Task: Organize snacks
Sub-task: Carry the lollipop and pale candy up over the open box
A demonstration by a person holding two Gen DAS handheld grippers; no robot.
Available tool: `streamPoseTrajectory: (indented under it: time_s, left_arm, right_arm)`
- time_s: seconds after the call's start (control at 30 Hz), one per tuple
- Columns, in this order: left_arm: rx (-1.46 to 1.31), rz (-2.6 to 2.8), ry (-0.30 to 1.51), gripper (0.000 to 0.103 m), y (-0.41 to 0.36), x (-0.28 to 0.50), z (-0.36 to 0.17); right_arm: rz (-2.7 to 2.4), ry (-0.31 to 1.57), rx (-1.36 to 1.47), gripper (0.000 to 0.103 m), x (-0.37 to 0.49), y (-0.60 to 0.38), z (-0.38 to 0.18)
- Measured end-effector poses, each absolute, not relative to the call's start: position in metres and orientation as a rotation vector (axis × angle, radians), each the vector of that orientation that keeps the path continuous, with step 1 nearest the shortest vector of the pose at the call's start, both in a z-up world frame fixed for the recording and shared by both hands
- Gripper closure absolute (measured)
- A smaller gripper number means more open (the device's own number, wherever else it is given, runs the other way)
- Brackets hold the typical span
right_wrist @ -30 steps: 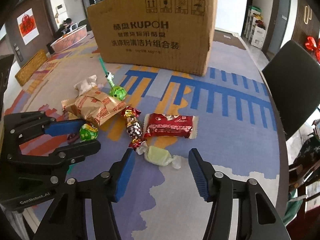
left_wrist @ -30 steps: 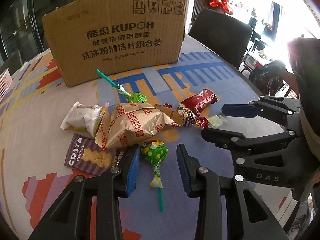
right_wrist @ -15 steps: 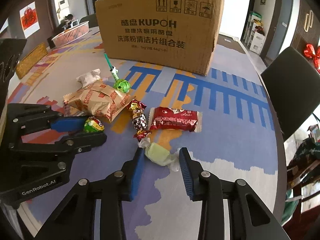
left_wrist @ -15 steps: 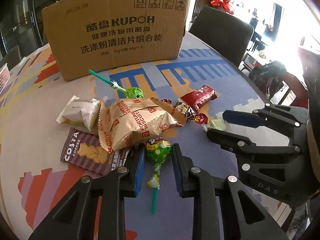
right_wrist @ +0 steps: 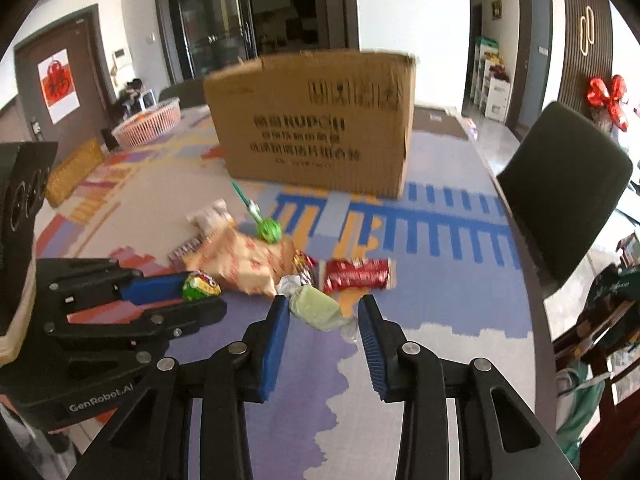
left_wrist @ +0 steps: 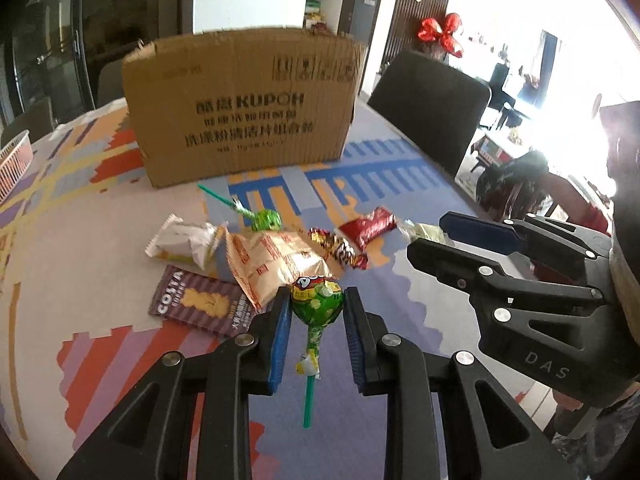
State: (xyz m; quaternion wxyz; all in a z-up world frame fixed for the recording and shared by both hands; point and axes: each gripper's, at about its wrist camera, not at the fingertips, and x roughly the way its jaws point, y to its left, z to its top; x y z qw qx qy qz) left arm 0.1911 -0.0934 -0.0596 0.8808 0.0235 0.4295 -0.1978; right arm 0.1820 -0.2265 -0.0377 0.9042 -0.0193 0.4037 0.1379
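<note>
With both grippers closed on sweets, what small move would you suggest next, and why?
Probably carry both toward the cardboard box and over its open top. The left gripper is shut on the green lollipop, the right gripper on the pale green candy, and both look clear of the snack pile.

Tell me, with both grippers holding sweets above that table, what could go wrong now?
The left gripper pinches only the round head of the green lollipop, its stick dangling; it might swivel or slip out. The right gripper holds the pale green candy by a soft, crinkly wrapper, so it could squirm free. The cardboard box has tall walls; a low carry could knock against it.
</note>
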Motion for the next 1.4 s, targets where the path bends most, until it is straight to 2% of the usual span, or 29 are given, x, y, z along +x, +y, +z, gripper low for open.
streamPoseTrajectory:
  time_s: [0.7, 1.4]
  left_arm:
    - [0.004, -0.342, 0.713, 0.076, -0.058, 0.226, 0.021]
    - [0.057, -0.308, 0.653, 0.076, -0.047, 0.295, 0.060]
  right_arm:
    - [0.325, 0.634, 0.031, 0.066, 0.212, -0.204, 0.045]
    - [0.308, 0.542, 0.021, 0.066, 0.276, -0.187, 0.088]
